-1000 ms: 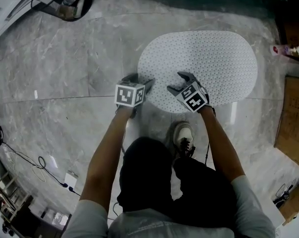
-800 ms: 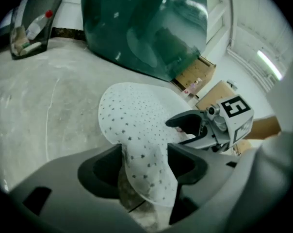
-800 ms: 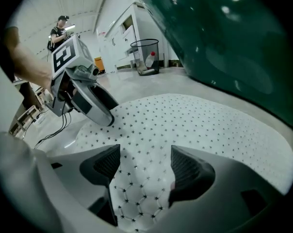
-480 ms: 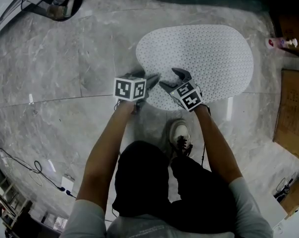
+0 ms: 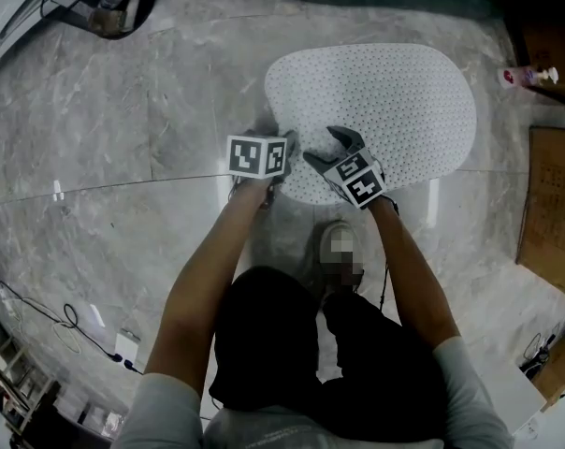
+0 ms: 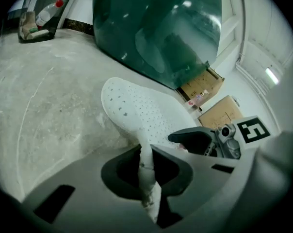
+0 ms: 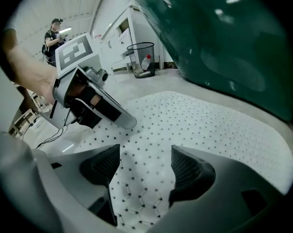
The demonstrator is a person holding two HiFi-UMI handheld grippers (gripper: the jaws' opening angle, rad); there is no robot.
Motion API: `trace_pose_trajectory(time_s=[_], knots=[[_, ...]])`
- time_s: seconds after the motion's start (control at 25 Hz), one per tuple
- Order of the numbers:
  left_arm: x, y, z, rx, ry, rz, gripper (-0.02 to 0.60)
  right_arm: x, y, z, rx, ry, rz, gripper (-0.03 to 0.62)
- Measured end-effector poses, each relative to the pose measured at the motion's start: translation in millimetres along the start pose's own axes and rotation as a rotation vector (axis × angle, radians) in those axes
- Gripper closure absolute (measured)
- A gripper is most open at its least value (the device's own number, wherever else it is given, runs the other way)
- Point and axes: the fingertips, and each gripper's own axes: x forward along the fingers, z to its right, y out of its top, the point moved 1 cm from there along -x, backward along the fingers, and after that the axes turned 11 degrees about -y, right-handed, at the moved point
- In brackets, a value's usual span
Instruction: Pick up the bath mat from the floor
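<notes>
From the head view, the white oval bath mat (image 5: pixel 385 101) lies flat on the grey marble floor (image 5: pixel 123 120). Both of my grippers are at its near edge. The left gripper (image 5: pixel 284 148) and the right gripper (image 5: pixel 331 148) sit close together, and a shoe (image 5: pixel 337 243) stands just behind them. A waste basket (image 5: pixel 114 3) is at the far left, and a bottle (image 5: pixel 526 76) and flat cardboard (image 5: pixel 549 209) are at the right.

In the left gripper view, my jaws are clamped on the mat's rim, which stands up between them as a thin pinched fold. The rest of the mat stretches away on the floor towards a dark green glossy tub (image 6: pixel 156 28).

In the right gripper view, my jaws are spread wide. The dotted mat edge lies between them, and neither pad presses on it. The left gripper is just beside, up to the left.
</notes>
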Motion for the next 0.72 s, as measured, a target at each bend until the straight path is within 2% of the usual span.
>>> trace_pose_trajectory(time_s=[0.16, 0.36, 0.56, 0.72], knots=[[-12.6, 11.7, 11.4, 0.003, -0.045, 0.061, 0.546, -17.3, 5.9, 11.7, 0.014, -0.037, 0.019, 0.272], [-40.5, 36.9, 41.0, 0.073, -0.066, 0.138, 0.548, -56.6, 20.8, 35.9, 0.051, -0.138, 0.067, 0.272], [-77.5, 59.2, 65.4, 0.176, -0.031, 0.176, 0.548, -105.5, 41.1, 61.1, 0.129, -0.238, 0.138, 0.273], [-110.4, 71.8, 83.8, 0.179, 0.003, 0.227, 0.549, -147.7, 49.8, 76.7, 0.185, -0.280, 0.165, 0.273]])
